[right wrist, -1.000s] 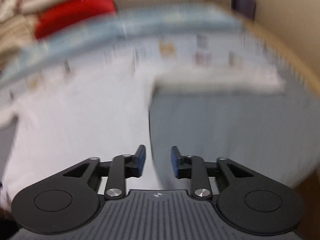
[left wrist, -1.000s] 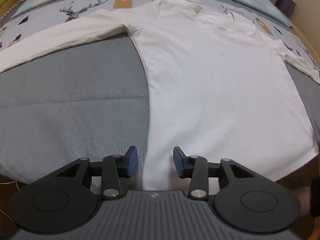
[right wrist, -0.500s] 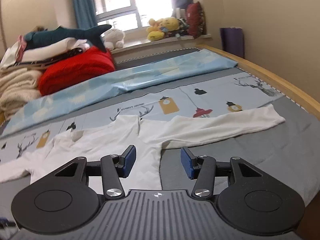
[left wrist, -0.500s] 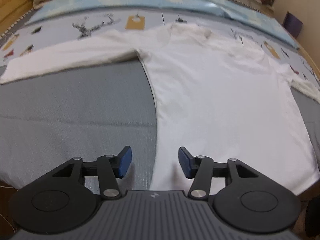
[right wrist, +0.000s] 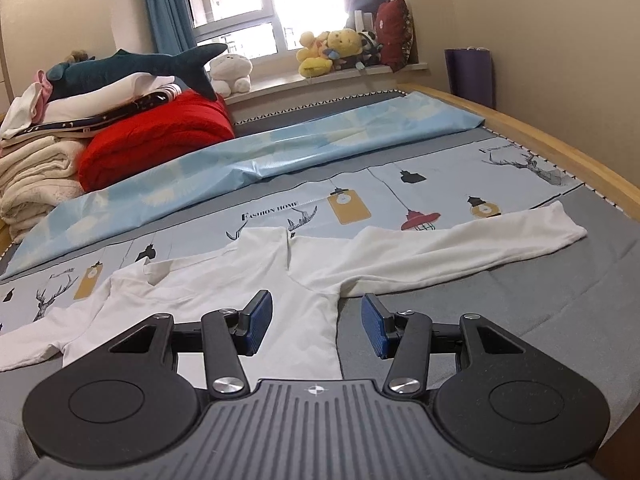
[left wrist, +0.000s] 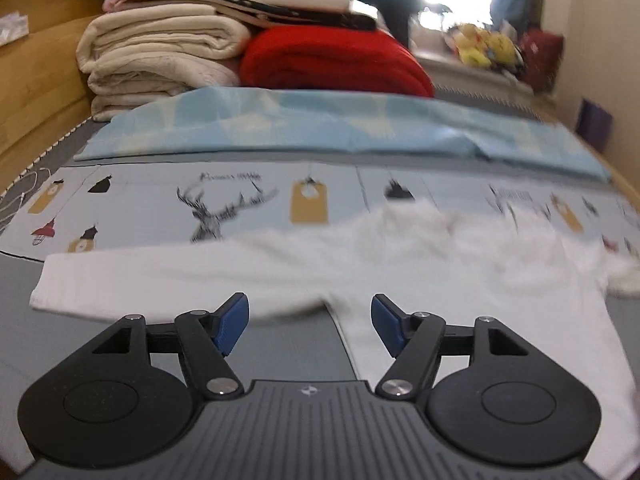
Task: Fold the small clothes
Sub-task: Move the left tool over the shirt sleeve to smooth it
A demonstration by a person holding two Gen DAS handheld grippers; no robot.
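A small white long-sleeved shirt (left wrist: 460,280) lies spread flat on the grey bed cover, collar away from me, both sleeves stretched out sideways. My left gripper (left wrist: 310,320) is open and empty, low over the shirt's left armpit, with the left sleeve (left wrist: 160,276) running to the left. My right gripper (right wrist: 317,322) is open and empty, low over the shirt's (right wrist: 248,292) right armpit, with the right sleeve (right wrist: 460,248) running to the right.
A printed light-blue sheet (right wrist: 360,200) and a blue blanket (right wrist: 280,152) lie beyond the shirt. Folded cream blankets (left wrist: 160,52), a red blanket (left wrist: 332,60) and plush toys (right wrist: 340,52) are at the back. A wooden bed rail (right wrist: 560,148) runs along the right.
Both grippers have moved from the shirt's hem up toward the armpits and tilted to look more level along the bed. Both sets of jaws have opened wider.
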